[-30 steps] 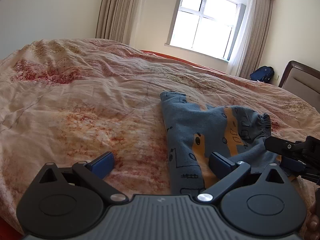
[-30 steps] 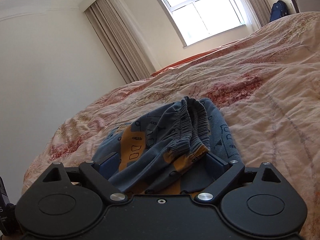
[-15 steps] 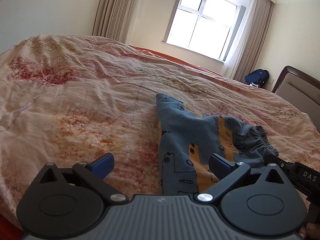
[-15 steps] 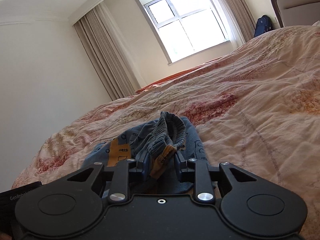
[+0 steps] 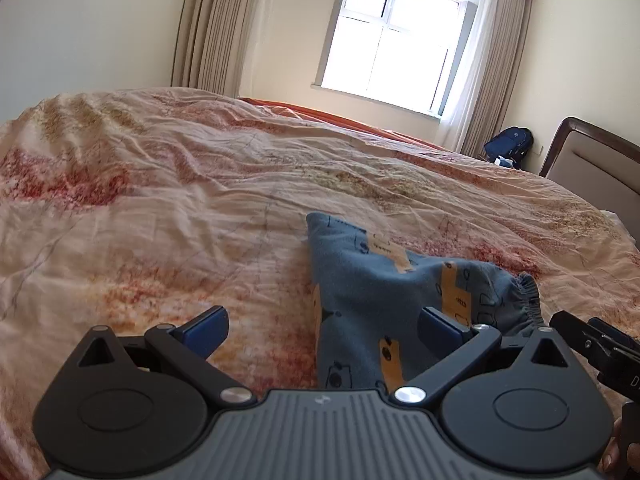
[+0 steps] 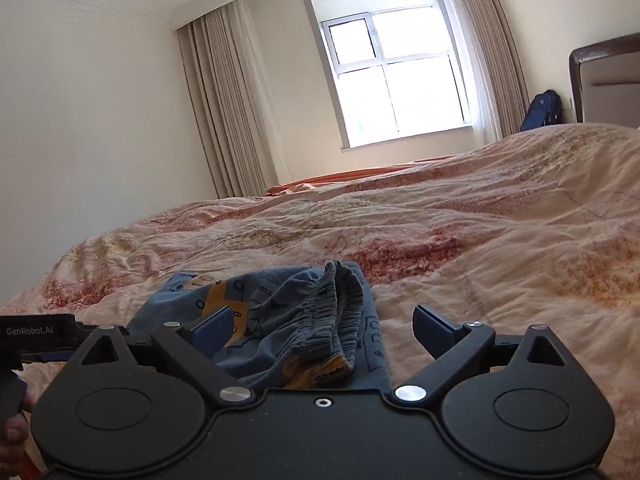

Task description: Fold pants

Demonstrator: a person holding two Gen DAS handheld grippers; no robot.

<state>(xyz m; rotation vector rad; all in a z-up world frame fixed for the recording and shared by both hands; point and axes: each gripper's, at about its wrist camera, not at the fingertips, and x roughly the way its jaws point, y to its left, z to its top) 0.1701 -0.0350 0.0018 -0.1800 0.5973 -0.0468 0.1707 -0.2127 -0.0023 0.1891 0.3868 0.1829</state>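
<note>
both grippers spread wide over the folded-up pants

the pants (image 5: 376,280), blue with orange patches and small dark drawings, lie bunched on the quilt (image 5: 168,208) that covers the bed, towards its near edge and well away from the far edge under the window (image 5: 384,36).

the left gripper (image 5: 322,326) is released, its blue fingers (image 5: 206,328) far apart. its right finger sits over the blue cloth, though contact cannot be told, and the left one is over bare quilt beside the garment. nothing is held between them.

the right gripper (image 6: 324,330) is also released, with jaws wide. the gathered elastic waistband (image 6: 336,312) lies loose in a heap between its fingers, the orange inner side showing at the near end. its left finger is over the cloth; its right finger is above bare quilt just beside the pants.

in the left wrist view the right gripper's black body shows at the right edge, just beside the waistband. in the right wrist view the left gripper's body, marked genrobot.ai, shows at the left edge.

a dark blue bag (image 5: 510,146) stands on the floor near the curtain (image 5: 496,72), next to the headboard (image 5: 596,164).
</note>
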